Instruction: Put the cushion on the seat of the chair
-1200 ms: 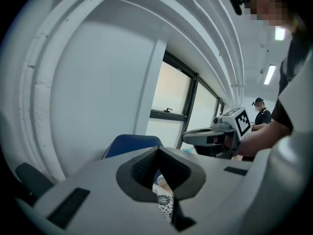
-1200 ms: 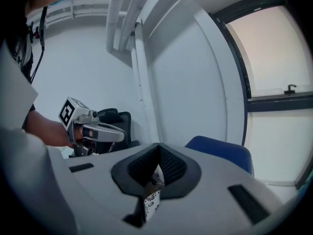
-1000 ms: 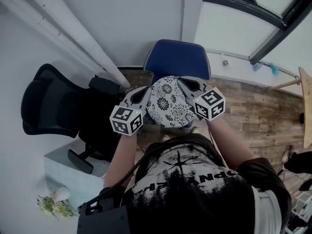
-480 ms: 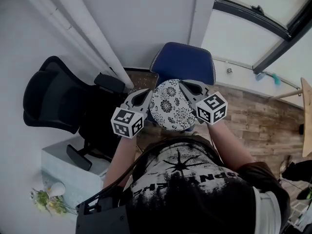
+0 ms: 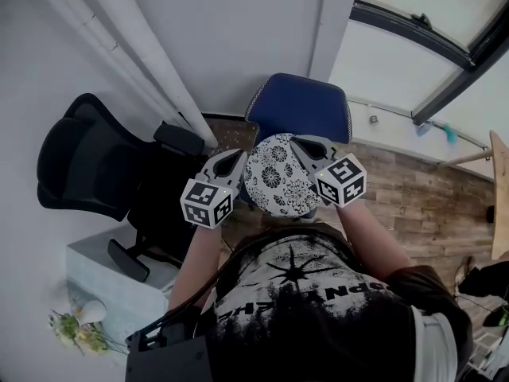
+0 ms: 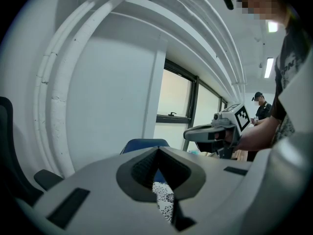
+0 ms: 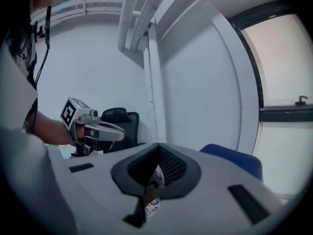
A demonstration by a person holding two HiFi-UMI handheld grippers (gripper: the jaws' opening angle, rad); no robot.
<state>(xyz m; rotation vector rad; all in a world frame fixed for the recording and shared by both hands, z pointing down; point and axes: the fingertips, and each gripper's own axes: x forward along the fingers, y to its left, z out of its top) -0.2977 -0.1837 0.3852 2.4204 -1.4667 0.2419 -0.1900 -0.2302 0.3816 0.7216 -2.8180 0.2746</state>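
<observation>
A round cushion (image 5: 276,175) with a black-and-white flower print hangs in the air between my two grippers, just in front of the blue chair (image 5: 302,110). My left gripper (image 5: 241,156) is shut on its left edge and my right gripper (image 5: 296,142) on its right edge. In the left gripper view the jaws (image 6: 157,153) are closed, with patterned cloth (image 6: 164,199) showing below them and the blue chair (image 6: 142,144) behind. In the right gripper view a strip of the cushion (image 7: 151,205) hangs under the closed jaws (image 7: 159,153). The chair's seat is hidden under the cushion.
A black office chair (image 5: 87,161) stands to the left of the blue one. White pipes (image 5: 135,54) run down the wall. A white box (image 5: 103,281) with flowers (image 5: 79,329) sits at the lower left, a wooden table edge (image 5: 499,189) at the right. Another person (image 6: 261,106) stands far off.
Both grippers have carried the cushion a little forward, towards the blue chair. Their grip has not changed.
</observation>
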